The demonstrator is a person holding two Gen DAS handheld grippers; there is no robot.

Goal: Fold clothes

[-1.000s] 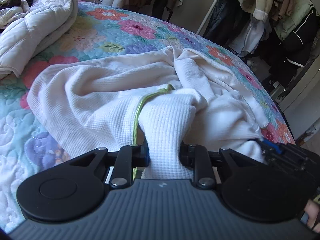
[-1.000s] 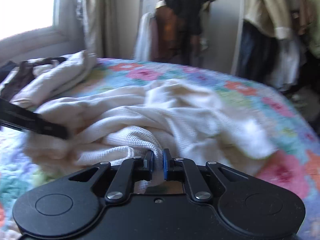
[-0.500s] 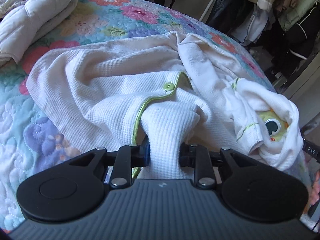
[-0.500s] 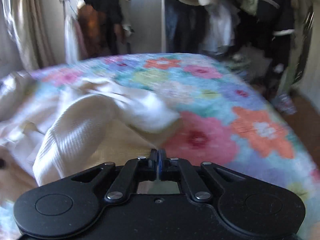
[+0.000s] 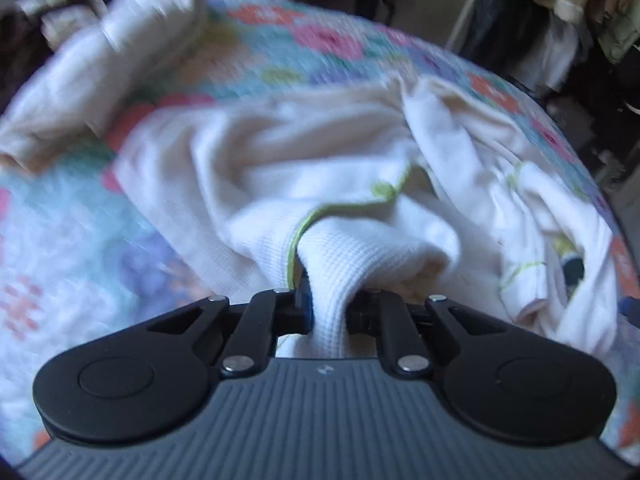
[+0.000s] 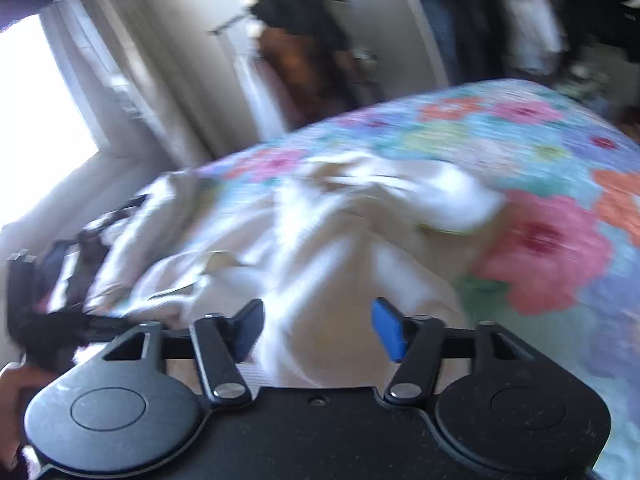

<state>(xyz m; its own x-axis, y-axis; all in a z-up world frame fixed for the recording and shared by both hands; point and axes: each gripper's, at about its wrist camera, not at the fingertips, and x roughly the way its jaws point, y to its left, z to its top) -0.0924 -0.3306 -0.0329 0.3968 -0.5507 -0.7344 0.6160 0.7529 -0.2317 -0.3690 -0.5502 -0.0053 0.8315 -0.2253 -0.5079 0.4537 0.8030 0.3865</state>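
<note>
A white waffle-knit garment (image 5: 304, 184) with green trim lies crumpled on the floral quilt (image 5: 68, 232). My left gripper (image 5: 329, 306) is shut on a thick bunch of its fabric by the green-edged placket. In the right wrist view the same garment (image 6: 320, 232) lies blurred below and ahead of my right gripper (image 6: 318, 328), which is open with cloth showing between its spread fingers; nothing is pinched. The other gripper (image 6: 52, 320) shows at the left edge of that view.
A folded white padded jacket (image 5: 100, 76) lies at the quilt's far left. Dark and pale clothes hang on racks (image 6: 304, 52) beyond the bed, and more at the right (image 5: 580, 12). A bright window (image 6: 36, 120) is at left. The bed edge (image 5: 600, 184) drops off at right.
My right gripper has opened and let go of the garment, and it has swung back to face across the bed. My left gripper keeps its hold and has shifted slightly; both views blur.
</note>
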